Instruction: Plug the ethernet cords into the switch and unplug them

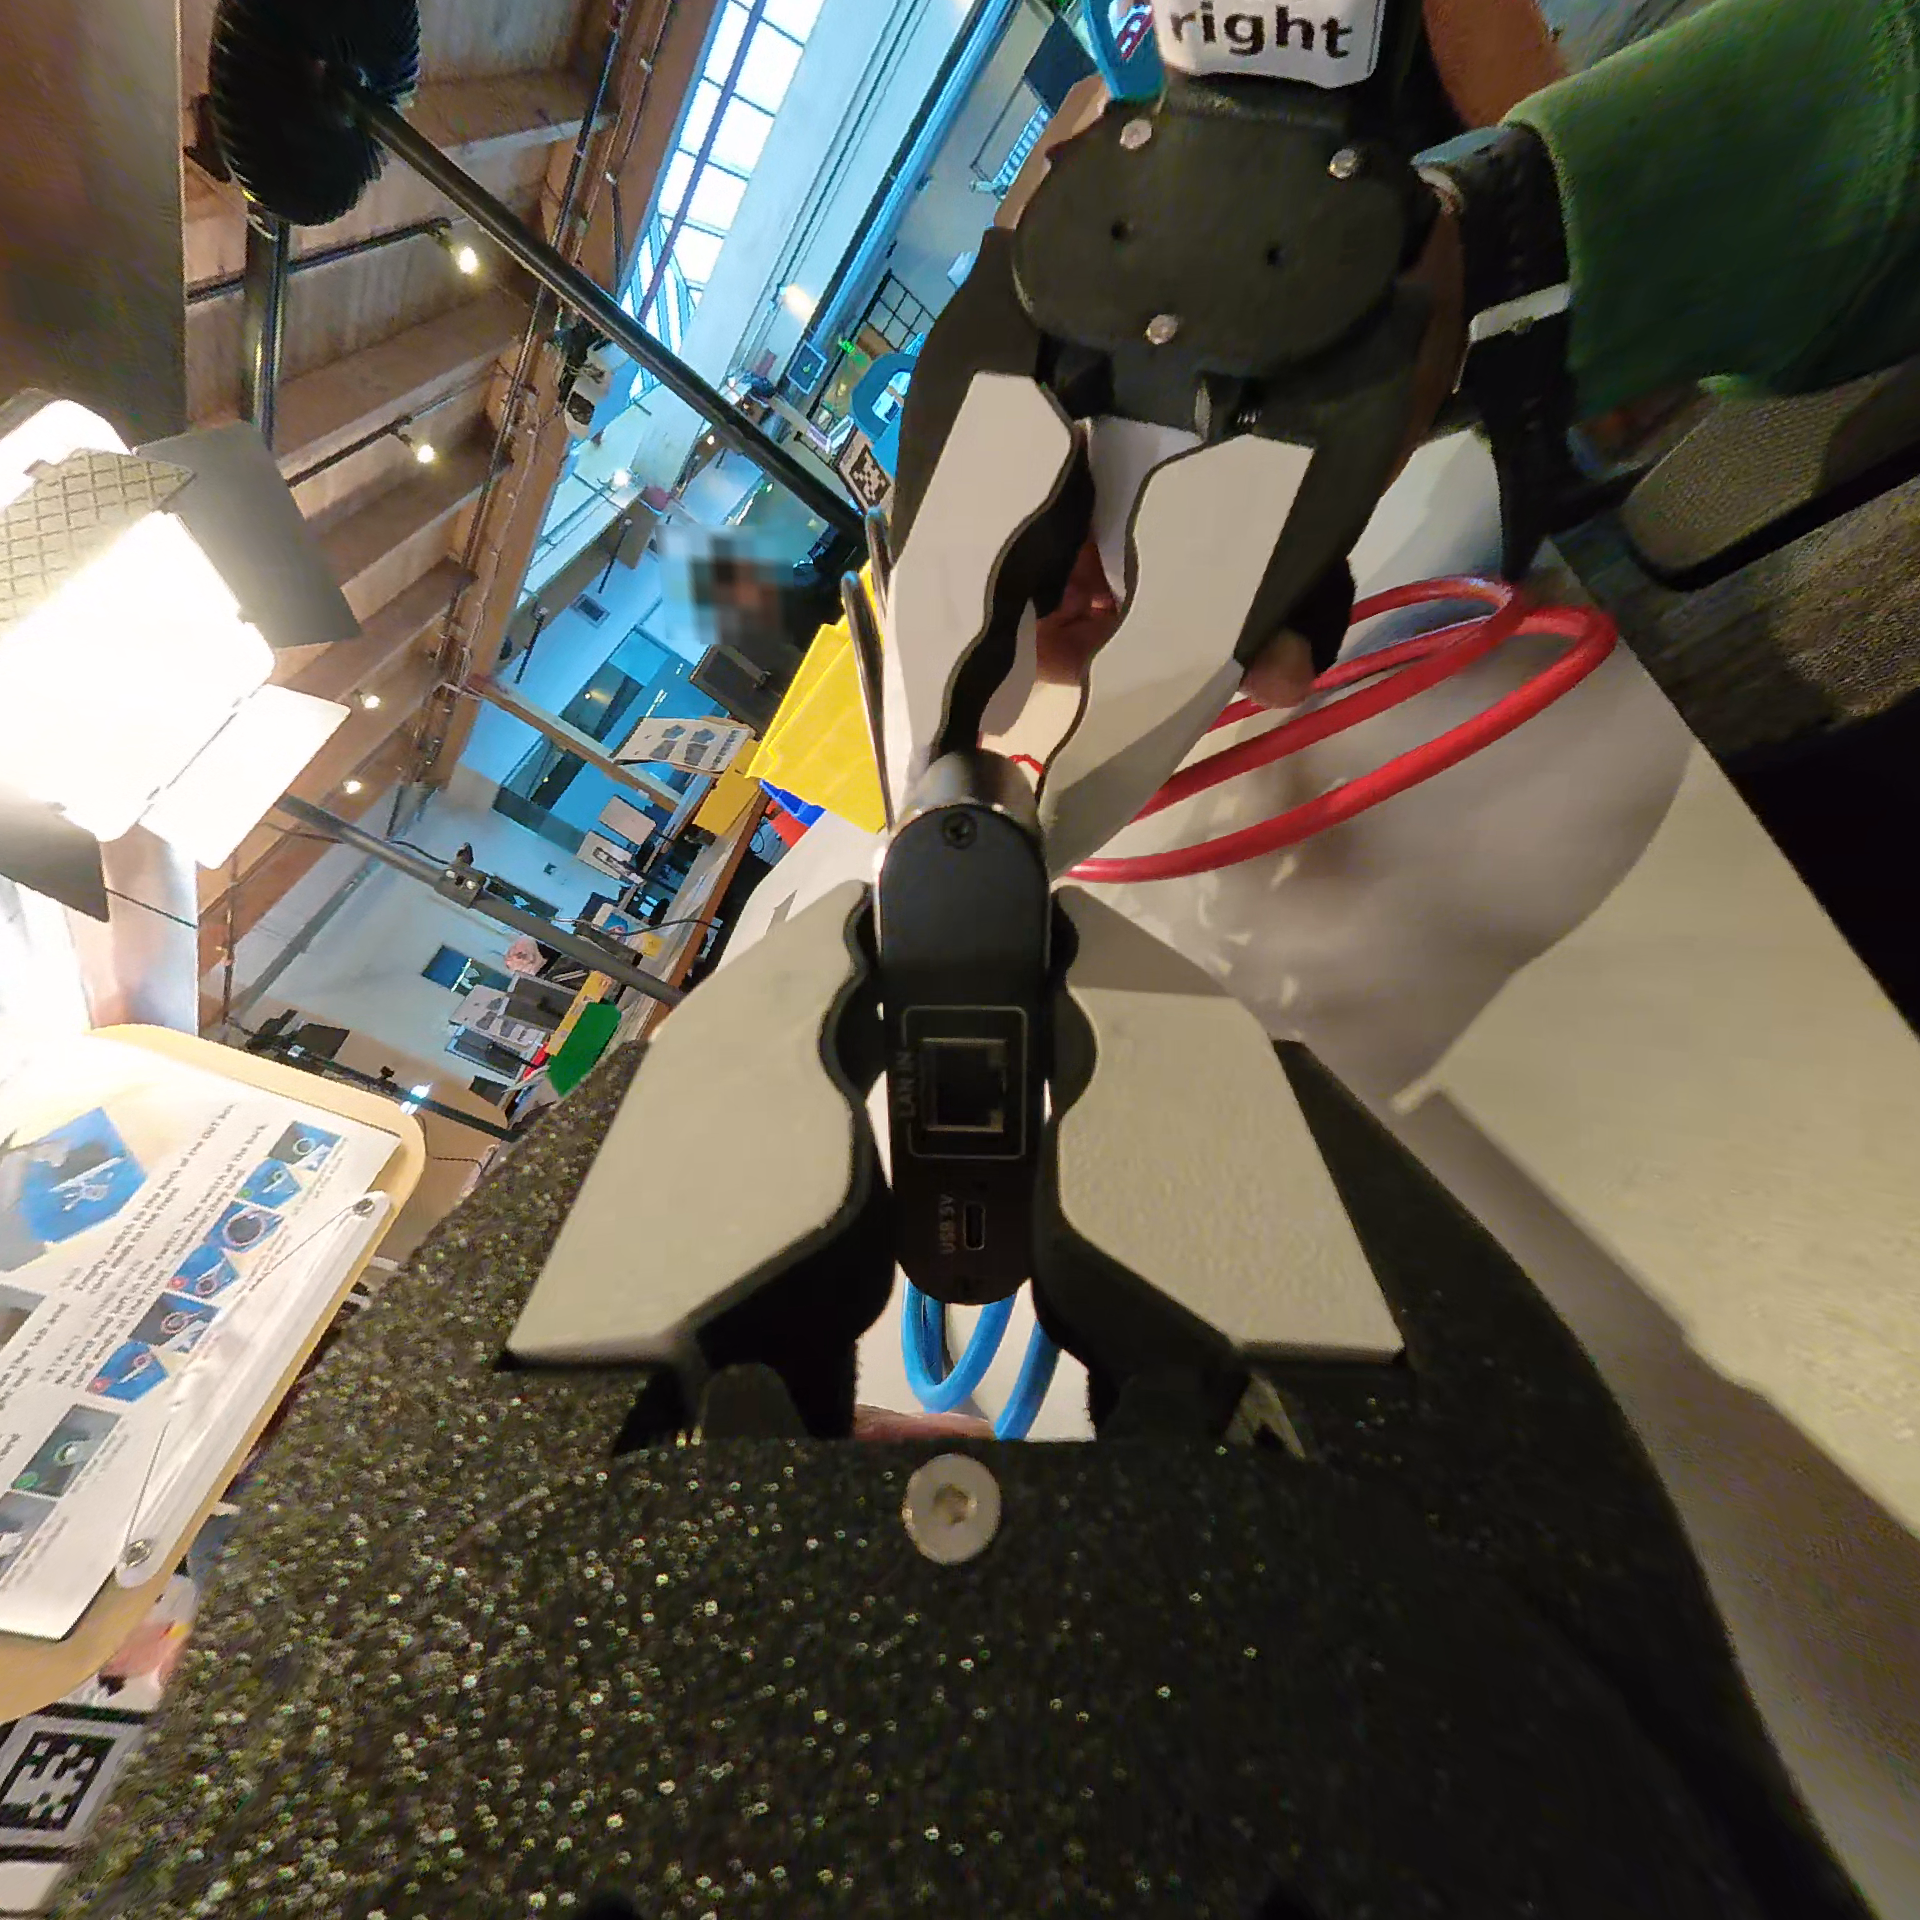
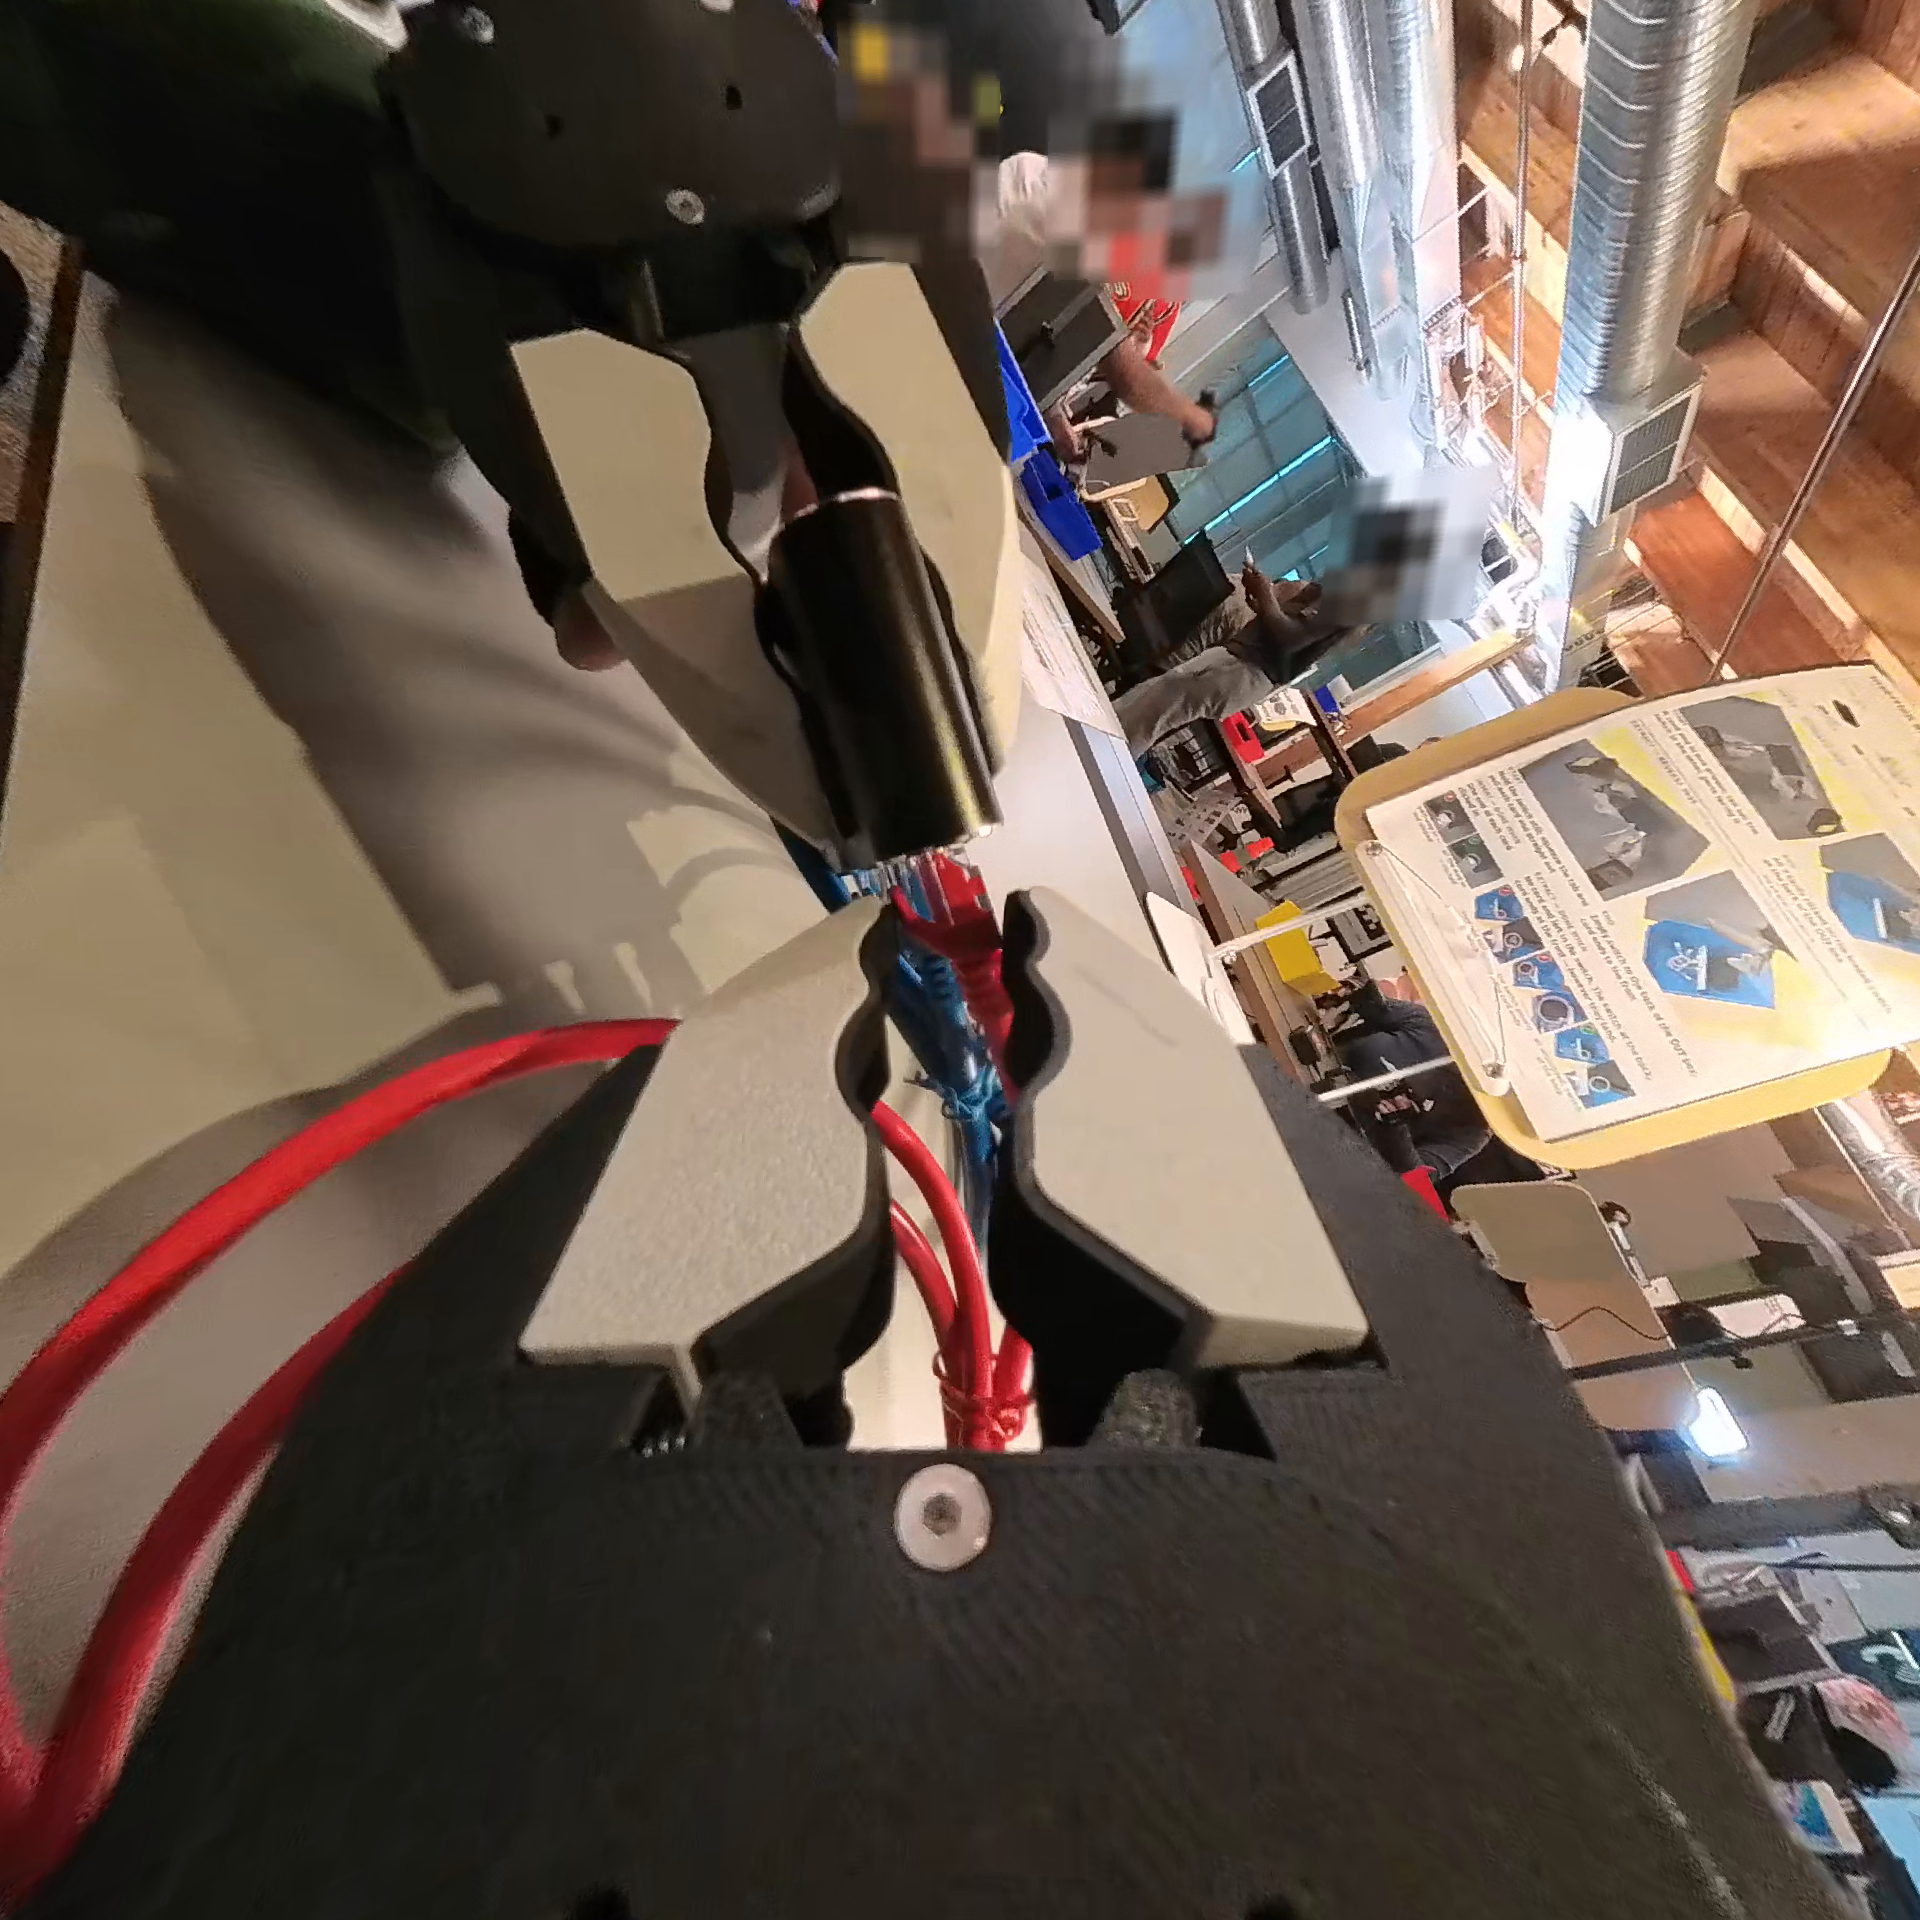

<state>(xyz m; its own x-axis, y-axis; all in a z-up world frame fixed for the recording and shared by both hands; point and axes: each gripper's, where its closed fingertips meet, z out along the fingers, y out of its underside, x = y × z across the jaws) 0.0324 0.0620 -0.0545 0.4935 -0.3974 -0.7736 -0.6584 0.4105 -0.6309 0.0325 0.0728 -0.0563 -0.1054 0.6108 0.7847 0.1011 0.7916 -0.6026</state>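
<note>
Left hand-held gripper (image 1: 961, 1060) clamps the switch (image 1: 961, 1049) above the surface (image 1: 1714, 1195); right hand-held gripper (image 2: 945, 997), part-open, straddles the red cord (image 2: 961, 914) plugged in beside the blue cord (image 2: 925, 987).

Black switch (image 1: 961, 1049) held aloft, red cord (image 2: 961, 920) and blue cord (image 2: 928, 977) plugged in

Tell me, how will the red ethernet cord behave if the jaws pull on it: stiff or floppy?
Probably floppy: the red ethernet cord lies in loose loops on the white table, so it should bend and trail rather than hold a shape. Its moulded plug end near the black switch looks stiffer. The smooth jacket may slip a little.
</note>
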